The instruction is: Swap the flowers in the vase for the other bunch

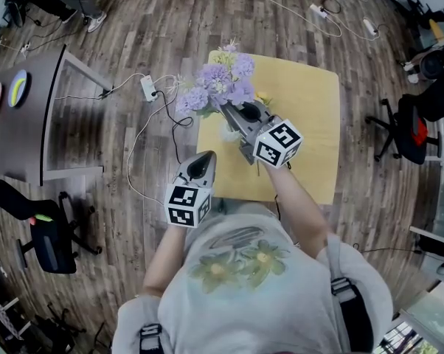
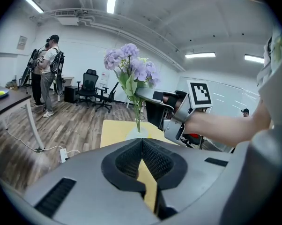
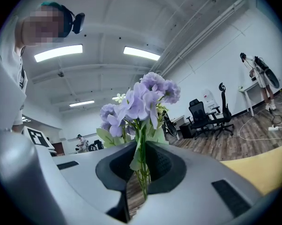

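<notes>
Right tool [image 3: 142, 170]: clamped on purple flower bunch [image 3: 141, 97] stems | left tool [image 2: 142, 158]: closed, empty | risk: stems snag rim, unbraced pale vase [image 1: 228, 133] tips

Left gripper [image 2: 142, 140], jaws closed and empty; right gripper [image 2: 140, 93] apparently clamps purple flowers [image 2: 130, 65].

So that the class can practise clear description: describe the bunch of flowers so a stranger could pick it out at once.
Find the yellow table on the wooden floor. Over its far left corner, the right claw is shut on the green stems of a bunch of flowers. Nothing else nearby is pale purple with round, fluffy heads.
</notes>
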Motion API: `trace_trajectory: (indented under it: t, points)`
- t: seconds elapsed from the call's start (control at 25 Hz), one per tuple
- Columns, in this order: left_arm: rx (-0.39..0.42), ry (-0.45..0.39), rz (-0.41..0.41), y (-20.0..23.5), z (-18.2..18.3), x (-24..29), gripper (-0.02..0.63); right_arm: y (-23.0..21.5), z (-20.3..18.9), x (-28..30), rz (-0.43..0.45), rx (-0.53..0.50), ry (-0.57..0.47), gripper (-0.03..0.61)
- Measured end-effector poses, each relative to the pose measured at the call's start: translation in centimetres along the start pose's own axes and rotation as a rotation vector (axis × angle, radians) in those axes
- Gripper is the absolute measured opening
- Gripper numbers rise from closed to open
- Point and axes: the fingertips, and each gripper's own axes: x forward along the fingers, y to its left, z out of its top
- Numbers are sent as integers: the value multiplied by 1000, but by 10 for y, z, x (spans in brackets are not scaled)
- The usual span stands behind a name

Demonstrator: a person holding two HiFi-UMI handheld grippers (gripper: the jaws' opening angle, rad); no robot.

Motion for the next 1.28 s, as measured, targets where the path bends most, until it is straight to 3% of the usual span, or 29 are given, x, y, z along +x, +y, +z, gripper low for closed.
trace_trajectory:
  t: [0.44, 0.8, 1.28]
  points:
    - [13, 9, -12, -9, -1, 5, 18, -4, -33, -17, -19, 10, 64, 57]
    - [14, 28, -14, -5, -5, 9, 18, -10, -70, -26, -63, -47, 187, 57]
    - [26, 31, -29, -10, -7, 12, 18, -1, -87, -32, -72, -76, 202, 57]
